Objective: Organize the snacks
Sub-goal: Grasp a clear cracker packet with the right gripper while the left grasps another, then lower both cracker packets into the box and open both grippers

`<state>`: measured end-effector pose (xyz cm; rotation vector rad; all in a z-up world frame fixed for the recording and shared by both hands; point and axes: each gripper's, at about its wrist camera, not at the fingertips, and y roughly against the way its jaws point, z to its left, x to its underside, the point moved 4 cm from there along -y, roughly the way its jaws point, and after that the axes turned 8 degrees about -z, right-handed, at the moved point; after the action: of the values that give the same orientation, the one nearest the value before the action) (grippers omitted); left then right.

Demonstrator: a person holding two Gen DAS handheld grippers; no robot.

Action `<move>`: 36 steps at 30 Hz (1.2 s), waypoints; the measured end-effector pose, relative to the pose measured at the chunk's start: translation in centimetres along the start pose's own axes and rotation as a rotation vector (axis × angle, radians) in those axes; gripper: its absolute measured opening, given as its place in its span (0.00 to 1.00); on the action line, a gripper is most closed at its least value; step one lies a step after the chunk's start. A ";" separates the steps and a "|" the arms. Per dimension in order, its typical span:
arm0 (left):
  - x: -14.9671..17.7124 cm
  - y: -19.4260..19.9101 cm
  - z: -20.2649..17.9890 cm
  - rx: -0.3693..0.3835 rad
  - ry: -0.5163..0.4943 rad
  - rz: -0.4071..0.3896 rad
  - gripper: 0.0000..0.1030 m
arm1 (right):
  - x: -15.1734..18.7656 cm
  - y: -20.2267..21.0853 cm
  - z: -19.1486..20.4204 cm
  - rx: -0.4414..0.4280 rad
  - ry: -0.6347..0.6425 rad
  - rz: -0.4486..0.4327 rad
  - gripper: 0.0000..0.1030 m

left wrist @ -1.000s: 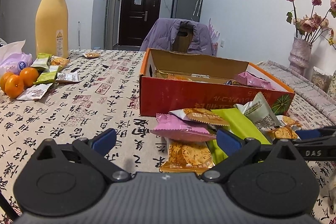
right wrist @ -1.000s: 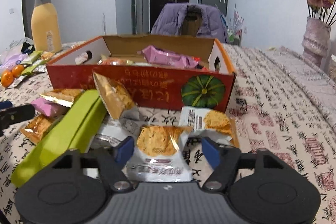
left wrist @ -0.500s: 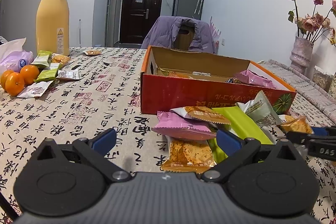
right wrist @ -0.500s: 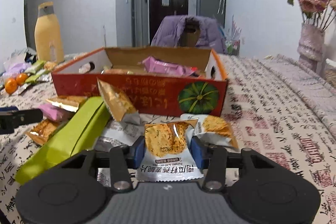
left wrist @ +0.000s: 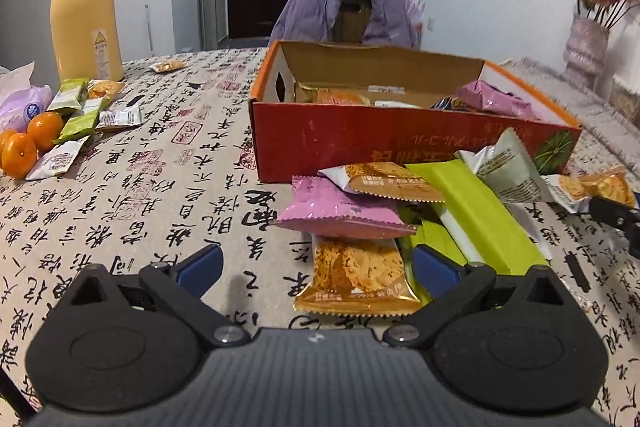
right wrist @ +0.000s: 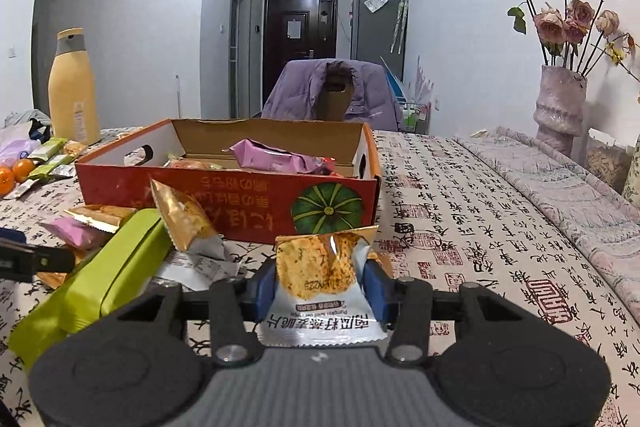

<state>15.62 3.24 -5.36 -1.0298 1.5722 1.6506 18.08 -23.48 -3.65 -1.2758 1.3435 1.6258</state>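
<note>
Held packet: a white and orange cracker packet (right wrist: 320,279), upright, lower centre of the right wrist view, clamped between blue pads.
Box: a red cardboard box (left wrist: 400,143), open-topped, centre of the left wrist view; a pink packet (left wrist: 496,101) is seen inside.
Loose pile: pink packet (left wrist: 340,211), orange packet (left wrist: 358,277) and green bar (left wrist: 480,215), lying overlapped below the box.
</note>
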 end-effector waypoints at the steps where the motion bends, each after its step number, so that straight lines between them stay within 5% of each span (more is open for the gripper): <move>1: -0.1 -0.3 -0.1 -0.004 0.003 0.007 0.99 | 0.0 0.0 0.0 -0.002 -0.001 0.001 0.44; 12: -0.1 -2.3 -1.7 -0.047 -0.032 0.050 0.74 | 0.0 0.0 0.1 -0.012 -0.005 -0.002 0.44; 18: 0.1 -1.6 -2.3 -0.001 -0.032 0.029 0.45 | 0.1 -0.1 0.0 -0.017 -0.009 0.004 0.44; 36: -0.1 4.0 -2.5 0.083 -0.004 -0.082 0.40 | -0.1 0.9 0.0 -0.024 -0.019 -0.052 0.44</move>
<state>12.53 0.45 -3.21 -1.0336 1.5614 1.5183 17.27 -23.73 -3.24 -1.2963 1.2726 1.6189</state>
